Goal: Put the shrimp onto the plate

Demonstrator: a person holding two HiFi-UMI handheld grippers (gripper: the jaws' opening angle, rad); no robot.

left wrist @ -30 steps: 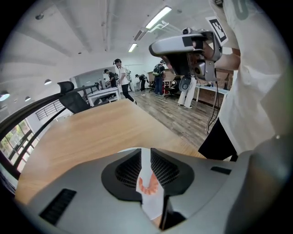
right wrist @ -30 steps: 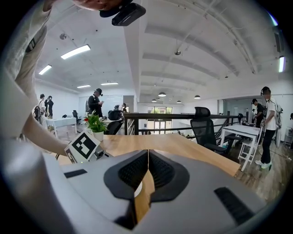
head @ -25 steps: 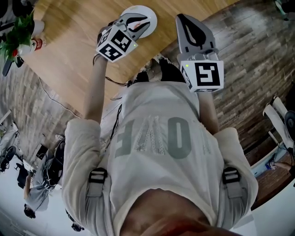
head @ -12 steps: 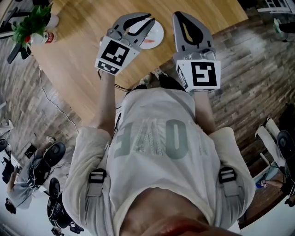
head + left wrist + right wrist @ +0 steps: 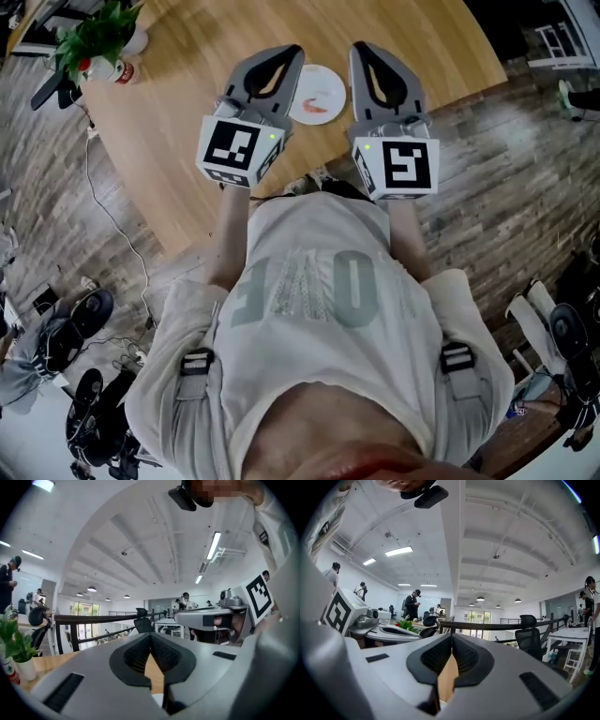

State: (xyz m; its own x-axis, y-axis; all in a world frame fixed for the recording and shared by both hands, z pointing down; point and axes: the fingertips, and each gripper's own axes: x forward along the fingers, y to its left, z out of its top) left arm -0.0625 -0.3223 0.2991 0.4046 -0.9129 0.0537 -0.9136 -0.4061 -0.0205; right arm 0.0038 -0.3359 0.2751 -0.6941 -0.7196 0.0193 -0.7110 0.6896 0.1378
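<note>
Shrimp (image 5: 320,106) already on white plate (image 5: 317,79), long axis roughly crosswise, lying between left gripper (image 5: 281,58) and right gripper (image 5: 364,52); both jaws closed, empty; left looks marginally nearer.

My right gripper (image 5: 452,636) shows its jaws closed tip to tip, empty; at nine o'clock I see the left gripper (image 5: 377,630).

Smooth, satin wood table (image 5: 169,103) — glossy white plate (image 5: 328,82) (ceramic, seemingly) — rough-grained plank floor (image 5: 506,187)
</note>
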